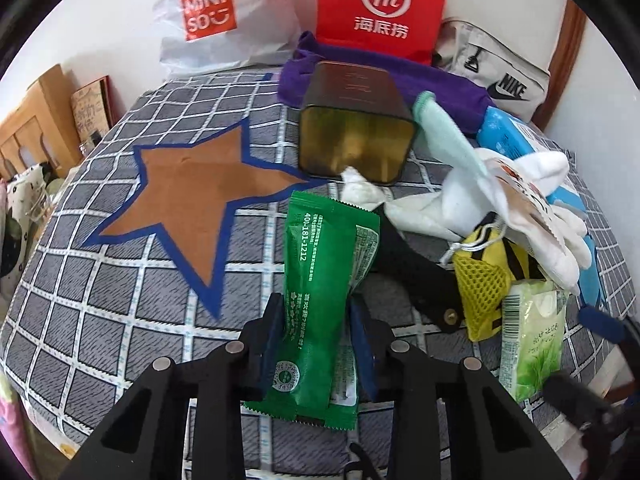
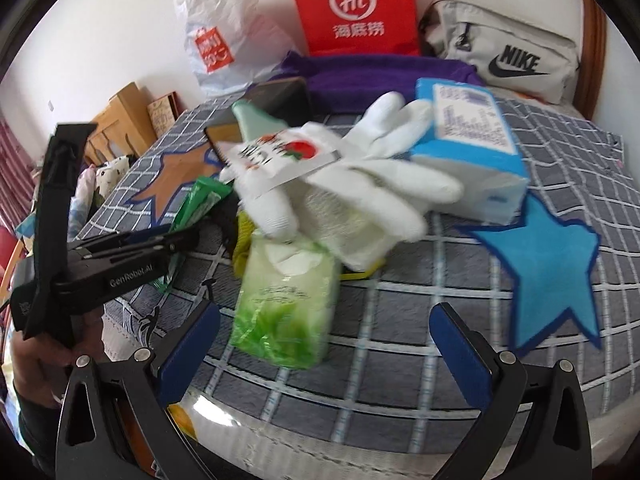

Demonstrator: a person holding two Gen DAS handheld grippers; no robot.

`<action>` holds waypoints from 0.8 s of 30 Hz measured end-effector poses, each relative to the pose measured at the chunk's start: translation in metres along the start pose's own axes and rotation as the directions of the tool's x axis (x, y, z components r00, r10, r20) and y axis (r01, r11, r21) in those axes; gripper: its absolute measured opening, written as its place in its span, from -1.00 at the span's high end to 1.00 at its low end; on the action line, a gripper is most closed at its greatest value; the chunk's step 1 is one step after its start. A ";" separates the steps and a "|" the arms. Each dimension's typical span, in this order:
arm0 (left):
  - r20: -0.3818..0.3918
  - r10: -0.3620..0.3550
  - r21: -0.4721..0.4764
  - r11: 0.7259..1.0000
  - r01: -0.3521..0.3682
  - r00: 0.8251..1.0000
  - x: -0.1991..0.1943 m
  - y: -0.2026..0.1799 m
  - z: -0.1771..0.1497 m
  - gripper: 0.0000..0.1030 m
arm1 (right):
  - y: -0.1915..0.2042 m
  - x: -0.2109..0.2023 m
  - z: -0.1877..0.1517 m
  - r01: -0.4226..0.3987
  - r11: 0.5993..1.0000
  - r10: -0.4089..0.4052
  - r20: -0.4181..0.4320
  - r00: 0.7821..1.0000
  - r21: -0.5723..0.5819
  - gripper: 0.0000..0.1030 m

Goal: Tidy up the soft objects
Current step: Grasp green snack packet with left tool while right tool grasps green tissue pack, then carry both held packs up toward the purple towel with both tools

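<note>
Checked bedspread [image 1: 120,300] carries two stars. My left tongs [image 1: 316,320] clamp one green packet [image 1: 320,280]; right tongs [image 2: 324,344] gape near one tissue pack [image 2: 284,304], possibly under two white gloves [image 2: 384,192].

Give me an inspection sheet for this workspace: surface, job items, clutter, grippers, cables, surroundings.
Surface: checked bedspread with an orange star and a blue star.
Job's things: green packet; tissue pack; white gloves; yellow mesh pouch; blue pack.
Clutter: tin; purple cloth.
Grippers: left gripper shut on the green packet; right gripper open, near the tissue pack.
Cables: nothing seen.
Surroundings: red bag, Miniso bag, Nike bag against the wall.
</note>
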State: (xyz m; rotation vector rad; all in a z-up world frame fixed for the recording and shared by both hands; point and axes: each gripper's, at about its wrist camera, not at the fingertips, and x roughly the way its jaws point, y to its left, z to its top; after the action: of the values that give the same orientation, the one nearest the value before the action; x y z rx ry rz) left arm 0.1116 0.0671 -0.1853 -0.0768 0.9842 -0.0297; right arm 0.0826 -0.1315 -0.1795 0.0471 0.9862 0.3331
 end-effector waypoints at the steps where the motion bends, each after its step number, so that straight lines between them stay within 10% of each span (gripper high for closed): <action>1: -0.001 -0.001 -0.010 1.000 0.001 1.000 0.000 0.004 0.000 0.40 | 0.005 0.005 0.000 0.010 1.000 -0.010 -0.006 1.000 -0.009 -0.99; 4: -0.003 -0.021 -0.035 0.999 0.021 1.000 0.000 0.012 -0.002 0.40 | 0.018 0.021 0.003 0.083 0.996 -0.084 -0.027 0.996 -0.033 -0.94; 11: 0.001 -0.020 -0.038 0.999 0.020 1.000 0.000 0.014 -0.003 0.40 | 0.029 0.027 -0.004 0.160 0.983 -0.166 -0.063 0.984 -0.094 -0.06; 24: 0.004 0.010 -0.048 0.999 -0.010 1.000 -0.020 0.008 -0.005 0.40 | 0.011 -0.016 -0.014 0.124 0.990 -0.126 -0.024 0.992 -0.060 -0.05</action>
State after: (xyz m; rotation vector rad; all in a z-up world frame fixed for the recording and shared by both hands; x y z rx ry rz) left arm 0.0967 0.0758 -0.1720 -0.1163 0.9811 0.0036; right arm 0.0605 -0.1272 -0.1719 -0.0726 1.0010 0.2478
